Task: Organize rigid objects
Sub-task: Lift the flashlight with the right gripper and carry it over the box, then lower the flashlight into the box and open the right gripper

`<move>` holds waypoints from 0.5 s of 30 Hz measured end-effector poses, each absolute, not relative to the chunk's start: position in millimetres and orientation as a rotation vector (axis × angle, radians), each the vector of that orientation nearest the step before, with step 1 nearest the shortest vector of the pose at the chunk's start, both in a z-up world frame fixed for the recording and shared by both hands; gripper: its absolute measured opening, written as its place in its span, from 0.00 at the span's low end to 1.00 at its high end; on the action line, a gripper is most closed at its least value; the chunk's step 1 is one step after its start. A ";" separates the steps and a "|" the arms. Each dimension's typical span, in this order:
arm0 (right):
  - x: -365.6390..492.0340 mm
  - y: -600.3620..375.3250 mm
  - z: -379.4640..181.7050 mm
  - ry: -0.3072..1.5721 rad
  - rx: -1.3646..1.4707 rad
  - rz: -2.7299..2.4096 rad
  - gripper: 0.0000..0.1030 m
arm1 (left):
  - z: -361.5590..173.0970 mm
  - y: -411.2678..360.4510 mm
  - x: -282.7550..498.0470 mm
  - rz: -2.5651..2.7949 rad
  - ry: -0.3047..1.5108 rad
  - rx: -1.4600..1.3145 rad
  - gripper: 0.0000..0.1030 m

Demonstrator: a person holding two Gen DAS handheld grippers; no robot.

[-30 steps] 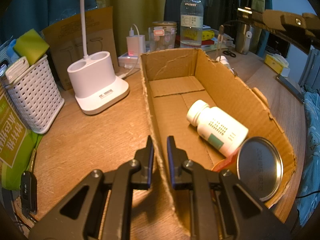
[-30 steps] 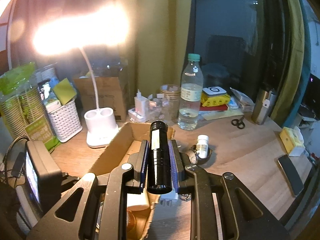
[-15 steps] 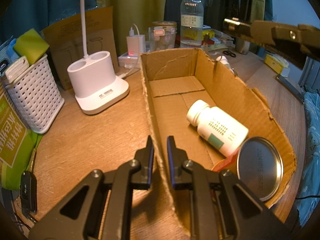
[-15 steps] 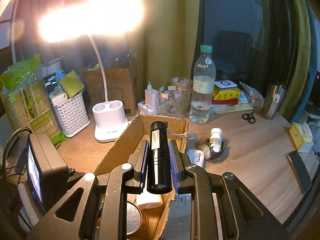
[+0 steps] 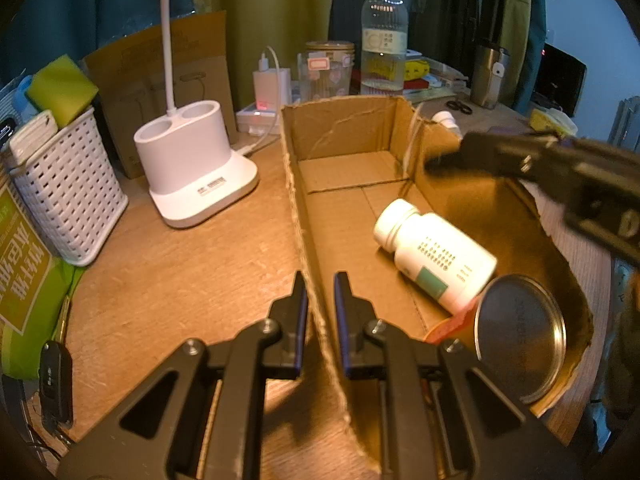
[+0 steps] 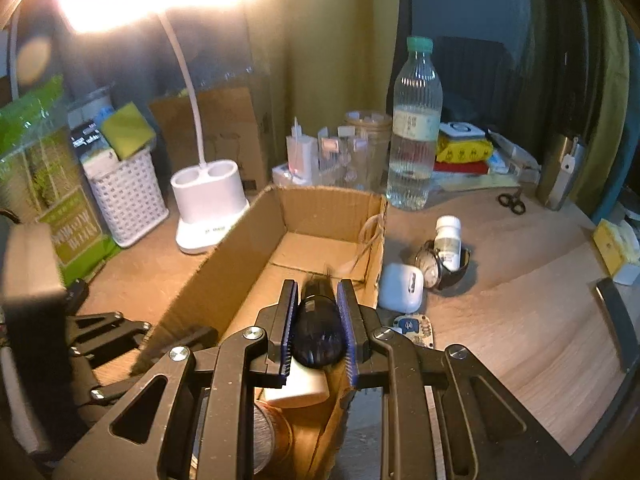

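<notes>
An open cardboard box lies on the wooden desk. In it lie a white pill bottle and a tin with a metal lid. My left gripper is shut on the box's left wall near its front corner. My right gripper is shut on a black flashlight and holds it tilted down over the box's near end; it shows in the left wrist view above the box's right wall.
A white lamp base, a white lattice basket and a water bottle stand behind and left of the box. Right of the box lie a white earbud case, a wristwatch with a small bottle, scissors and a phone.
My right gripper has moved forward and down with the flashlight, from high above the desk to just over the box. The left gripper has not moved.
</notes>
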State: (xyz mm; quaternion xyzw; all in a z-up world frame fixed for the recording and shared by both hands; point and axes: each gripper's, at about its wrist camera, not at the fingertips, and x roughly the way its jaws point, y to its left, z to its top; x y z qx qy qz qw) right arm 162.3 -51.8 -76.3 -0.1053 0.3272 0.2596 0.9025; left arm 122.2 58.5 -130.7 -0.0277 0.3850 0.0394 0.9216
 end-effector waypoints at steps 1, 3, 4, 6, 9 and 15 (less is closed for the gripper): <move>163.6 -51.2 -79.0 0.683 -0.221 0.535 0.21 | -130.7 58.5 122.2 0.081 0.791 -0.057 0.13; 165.0 -49.8 -84.7 0.693 -0.234 0.525 0.21 | -130.7 58.5 122.2 0.081 0.791 -0.057 0.13; 165.5 -48.9 -87.0 0.697 -0.242 0.519 0.21 | -130.7 58.6 122.2 0.081 0.791 -0.057 0.13; 166.5 -47.4 -91.1 0.707 -0.259 0.508 0.21 | -130.7 58.4 122.2 0.081 0.791 -0.057 0.13; 166.4 -47.5 -93.8 0.715 -0.266 0.509 0.21 | -130.7 58.4 122.1 0.081 0.790 -0.057 0.13; 164.3 -51.4 -89.6 0.711 -0.257 0.517 0.25 | -130.9 58.6 122.1 0.080 0.791 -0.056 0.13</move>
